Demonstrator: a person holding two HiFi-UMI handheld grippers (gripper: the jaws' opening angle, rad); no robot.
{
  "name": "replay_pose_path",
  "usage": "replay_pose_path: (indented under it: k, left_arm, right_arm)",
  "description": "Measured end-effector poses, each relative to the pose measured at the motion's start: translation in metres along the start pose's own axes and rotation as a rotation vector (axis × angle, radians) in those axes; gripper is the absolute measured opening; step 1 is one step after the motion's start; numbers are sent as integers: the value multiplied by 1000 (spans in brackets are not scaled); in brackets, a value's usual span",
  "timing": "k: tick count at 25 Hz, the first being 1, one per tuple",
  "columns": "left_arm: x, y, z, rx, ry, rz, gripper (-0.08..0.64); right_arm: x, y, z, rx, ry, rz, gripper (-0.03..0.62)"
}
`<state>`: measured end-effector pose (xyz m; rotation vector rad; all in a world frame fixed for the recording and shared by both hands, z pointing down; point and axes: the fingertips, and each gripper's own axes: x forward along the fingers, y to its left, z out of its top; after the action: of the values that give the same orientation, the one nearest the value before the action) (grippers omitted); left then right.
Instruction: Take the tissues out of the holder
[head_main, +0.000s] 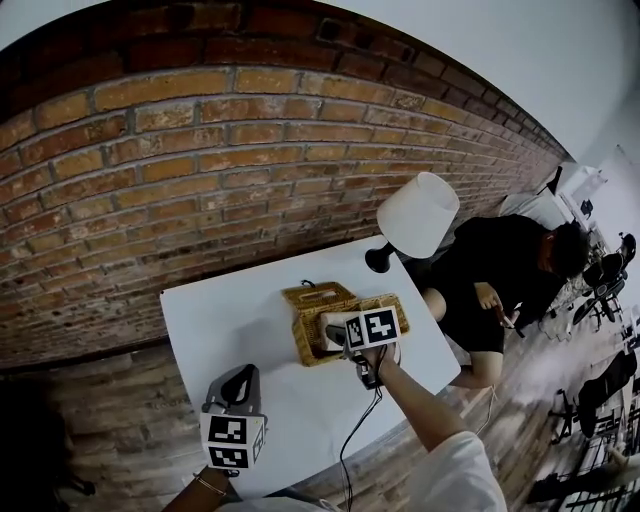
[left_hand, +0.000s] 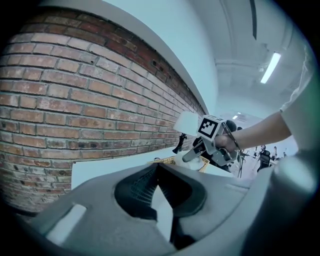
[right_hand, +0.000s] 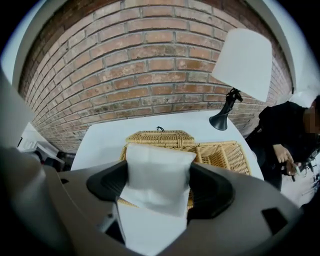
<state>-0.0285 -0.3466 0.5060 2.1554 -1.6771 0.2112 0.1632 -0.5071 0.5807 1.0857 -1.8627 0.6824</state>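
Observation:
A wicker tissue holder (head_main: 310, 345) stands on the white table (head_main: 220, 320), its lid (right_hand: 159, 138) swung open toward the wall. My right gripper (right_hand: 159, 185) is shut on a white tissue pack (right_hand: 159, 172), both pads pressing its sides, and the pack hangs just above the holder's basket (right_hand: 222, 155). From the head view, that right gripper (head_main: 345, 338) sits over the holder's right half. My left gripper (head_main: 240, 385) hovers over the table's near left part, away from the holder. Its fingertips meet with nothing between them, as the left gripper (left_hand: 159, 167) view shows.
A lamp (head_main: 415, 215) with a white shade and black base stands at the table's far right corner. A person in black (head_main: 500, 270) sits just right of the table. A brick wall (head_main: 200, 180) runs behind it. A black cable (head_main: 358, 430) trails from my right gripper.

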Motion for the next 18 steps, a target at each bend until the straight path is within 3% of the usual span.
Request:
replay_pose_path:
  k: [8, 18]
  left_arm:
    - [-14, -25, 7, 44, -25, -45, 9]
    - [-26, -69, 2, 103, -23, -117, 9]
  right_arm:
    - [-48, -6, -5, 52, -115, -12, 388]
    - [-84, -12, -57, 99, -147, -10, 388]
